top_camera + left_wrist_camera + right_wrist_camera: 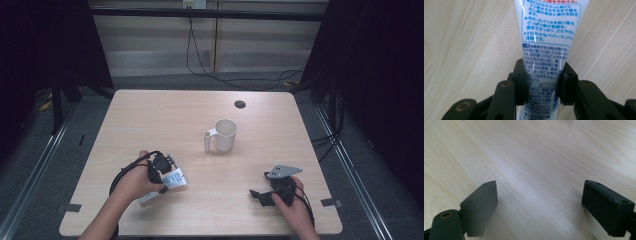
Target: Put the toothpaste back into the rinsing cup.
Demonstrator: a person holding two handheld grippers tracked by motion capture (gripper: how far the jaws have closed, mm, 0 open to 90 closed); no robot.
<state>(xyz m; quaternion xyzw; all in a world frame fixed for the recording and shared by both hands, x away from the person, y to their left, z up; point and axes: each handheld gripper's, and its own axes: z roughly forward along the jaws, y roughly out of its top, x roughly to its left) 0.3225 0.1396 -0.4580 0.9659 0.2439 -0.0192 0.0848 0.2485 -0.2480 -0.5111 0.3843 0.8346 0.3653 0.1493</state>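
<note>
Right gripper, jaws wide apart, nothing between, over pale wooden table.

A white toothpaste tube printed with blue Japanese text and a red line near its top lies flat on the pale wooden table, near the front left edge. It is pinched across its width, its sides squeezed slightly inward there.
</note>
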